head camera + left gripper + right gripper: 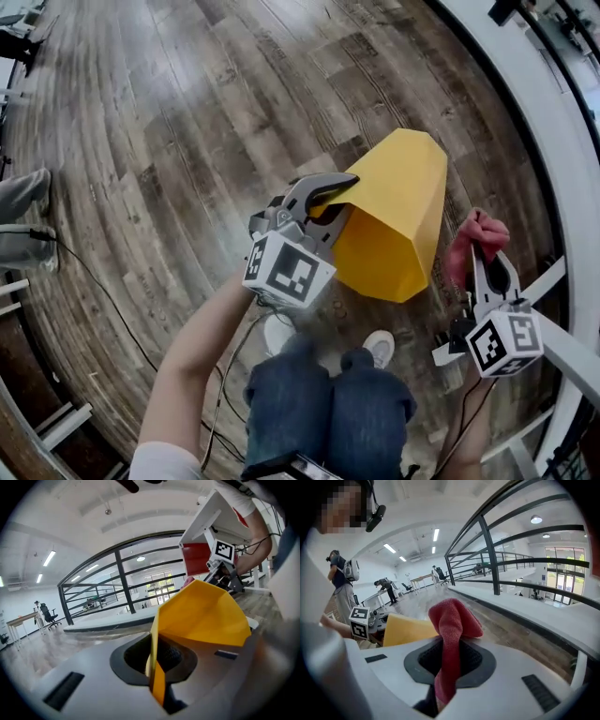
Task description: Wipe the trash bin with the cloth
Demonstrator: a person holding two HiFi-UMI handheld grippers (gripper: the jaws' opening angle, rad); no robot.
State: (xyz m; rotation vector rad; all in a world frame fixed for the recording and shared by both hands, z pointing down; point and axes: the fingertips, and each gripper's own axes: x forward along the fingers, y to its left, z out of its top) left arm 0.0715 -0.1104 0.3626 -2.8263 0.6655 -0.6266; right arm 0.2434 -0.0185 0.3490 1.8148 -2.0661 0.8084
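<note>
1. Since our left gripper [345,184] is clamped on its rim, the bin [398,202] tilts over the floor [187,112], mouth toward us; we judge it light, stiff and slippery, best gripped deep on that rim.
2. The cloth [476,234], pinched in our right gripper [486,255] just beside the bin, is soft and limp; we would hold a bunched fold, leaving a loose end for wiping.

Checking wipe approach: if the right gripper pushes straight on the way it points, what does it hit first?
Probably the wood floor, short of the white ledge; depth is unclear. The yellow bin sits left of that line, so the red cloth clamped in the right gripper would miss it.
</note>
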